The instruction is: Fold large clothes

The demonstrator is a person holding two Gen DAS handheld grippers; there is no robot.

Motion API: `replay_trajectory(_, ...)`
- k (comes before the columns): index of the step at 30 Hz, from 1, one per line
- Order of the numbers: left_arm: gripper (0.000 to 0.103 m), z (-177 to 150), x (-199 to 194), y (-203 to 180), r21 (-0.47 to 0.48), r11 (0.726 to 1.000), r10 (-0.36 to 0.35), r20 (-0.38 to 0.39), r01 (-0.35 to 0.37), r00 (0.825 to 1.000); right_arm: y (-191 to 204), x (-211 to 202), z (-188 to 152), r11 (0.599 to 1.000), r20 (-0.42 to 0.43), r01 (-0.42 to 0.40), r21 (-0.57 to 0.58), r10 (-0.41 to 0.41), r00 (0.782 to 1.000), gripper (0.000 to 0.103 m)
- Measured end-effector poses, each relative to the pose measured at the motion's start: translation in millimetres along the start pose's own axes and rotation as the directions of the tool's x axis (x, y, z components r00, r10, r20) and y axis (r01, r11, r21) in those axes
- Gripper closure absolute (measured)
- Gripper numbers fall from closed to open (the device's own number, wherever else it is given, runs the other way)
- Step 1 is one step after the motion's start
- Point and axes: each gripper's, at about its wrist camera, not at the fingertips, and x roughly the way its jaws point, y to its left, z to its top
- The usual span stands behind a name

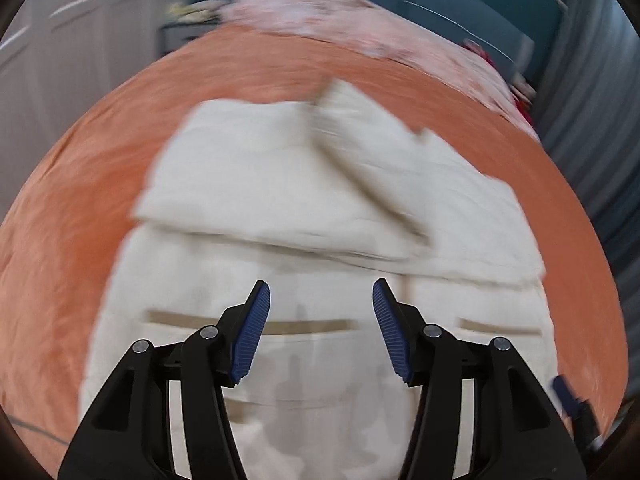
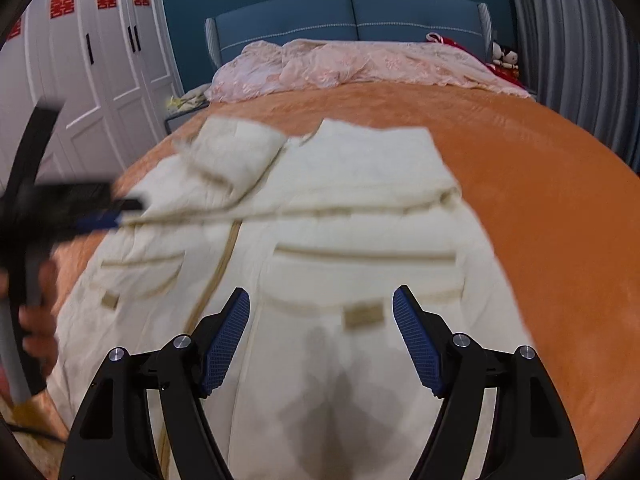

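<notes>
A large cream padded jacket (image 1: 320, 208) (image 2: 352, 208) lies front up on the orange bedspread (image 1: 80, 168) (image 2: 540, 200). Both sleeves are folded across its chest. Tan pocket trims and a tan zipper (image 2: 224, 264) show on its lower half. My left gripper (image 1: 321, 284) hovers above the lower front, open, with nothing between its blue pads. In the right wrist view it appears blurred at the jacket's left edge (image 2: 120, 212). My right gripper (image 2: 321, 291) hangs open over the right pocket area and holds nothing.
A crumpled pink quilt (image 2: 352, 64) lies at the head of the bed below a blue headboard (image 2: 352, 16). White wardrobe doors (image 2: 108, 60) stand to the left and a grey curtain (image 2: 576, 52) to the right. A person's hand (image 2: 38, 320) holds the left gripper's handle.
</notes>
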Motion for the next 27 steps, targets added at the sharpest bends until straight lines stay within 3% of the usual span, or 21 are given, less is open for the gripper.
replay_trajectory(4,0.050,18.7,-2.3,60.4,-0.178,0.984,0.012,0.010,-0.010,1.000,13.3,18.9,43.0,0.999,0.047,-0.043,0.004,0.042,0.998,0.029)
replay_trajectory(7,0.045,30.9,10.3,88.3,-0.252,0.967,0.043,0.002,-0.041,0.999,43.5,39.0,66.9,0.996,0.071,-0.044,-0.076,0.049,0.996,0.026)
replay_trajectory(12,0.046,32.5,43.6,109.2,-0.284,0.949,0.131,-0.043,-0.137,0.991,111.3,95.2,85.5,0.969,0.044,-0.009,-0.246,0.020,0.999,0.026)
replay_trajectory(15,0.044,28.4,59.2,104.9,-0.232,0.951,0.198,-0.049,-0.204,0.979,126.4,130.4,86.8,0.969,-0.006,0.009,-0.248,-0.011,1.000,0.028)
replay_trajectory(17,0.043,24.9,66.0,101.2,-0.187,0.951,0.245,-0.034,-0.247,0.969,120.0,147.3,90.2,0.973,-0.032,0.035,-0.227,-0.044,0.999,0.038)
replay_trajectory(19,0.041,22.6,72.6,103.4,-0.166,0.951,0.259,-0.022,-0.259,0.966,89.7,151.3,101.1,0.985,-0.012,0.101,-0.141,-0.104,0.995,0.039)
replay_trajectory(21,0.035,18.0,75.2,106.7,-0.166,0.953,0.255,-0.007,-0.252,0.967,39.6,143.6,107.8,0.991,-0.002,0.132,0.033,-0.132,0.991,0.037)
replay_trajectory(22,0.024,16.0,77.4,108.8,-0.173,0.956,0.239,-0.007,-0.237,0.971,15.4,140.0,106.9,0.986,-0.012,0.119,0.116,-0.119,0.993,0.036)
replay_trajectory(23,0.021,13.6,80.0,111.6,-0.186,0.958,0.222,-0.007,-0.220,0.975,-8.9,134.3,102.4,0.976,-0.025,0.101,0.194,-0.098,0.995,0.036)
replay_trajectory(27,0.021,8.0,81.1,108.7,-0.173,0.954,0.252,0.022,-0.244,0.968,-23.5,110.3,88.9,0.976,0.009,0.170,0.136,-0.173,0.985,0.036)
